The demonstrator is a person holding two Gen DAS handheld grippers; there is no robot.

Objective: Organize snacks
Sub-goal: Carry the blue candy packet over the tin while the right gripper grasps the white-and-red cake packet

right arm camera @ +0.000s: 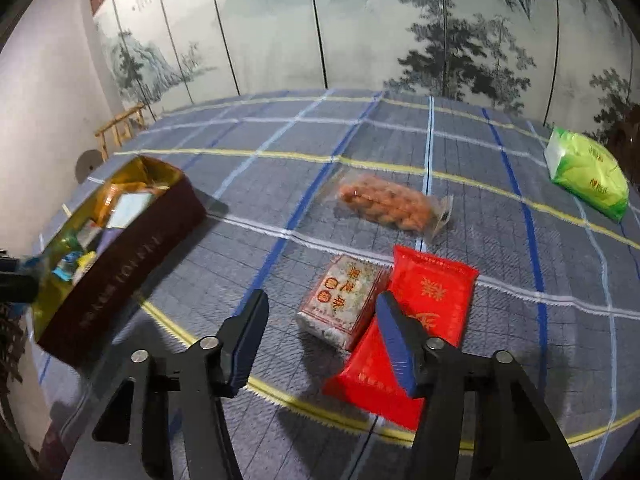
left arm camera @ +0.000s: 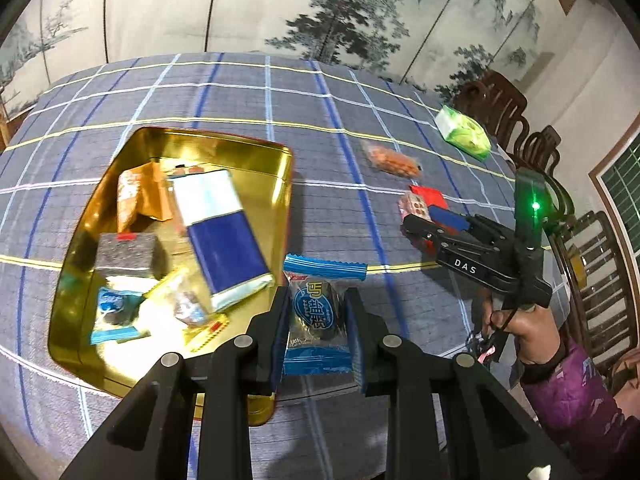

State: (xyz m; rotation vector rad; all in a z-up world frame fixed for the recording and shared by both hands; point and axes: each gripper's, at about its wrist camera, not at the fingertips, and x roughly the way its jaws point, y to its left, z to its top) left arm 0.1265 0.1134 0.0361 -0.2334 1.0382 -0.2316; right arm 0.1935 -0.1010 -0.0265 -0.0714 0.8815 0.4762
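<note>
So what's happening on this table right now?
A person with a gripper in each hand is sorting snacks into a gold tin. The left gripper is shut on a blue-wrapped snack, held beside the tin's near corner. The right gripper is open above the tablecloth, next to a speckled packet and a red packet. An orange snack bag and a green pack also remain outside the tin.
</note>
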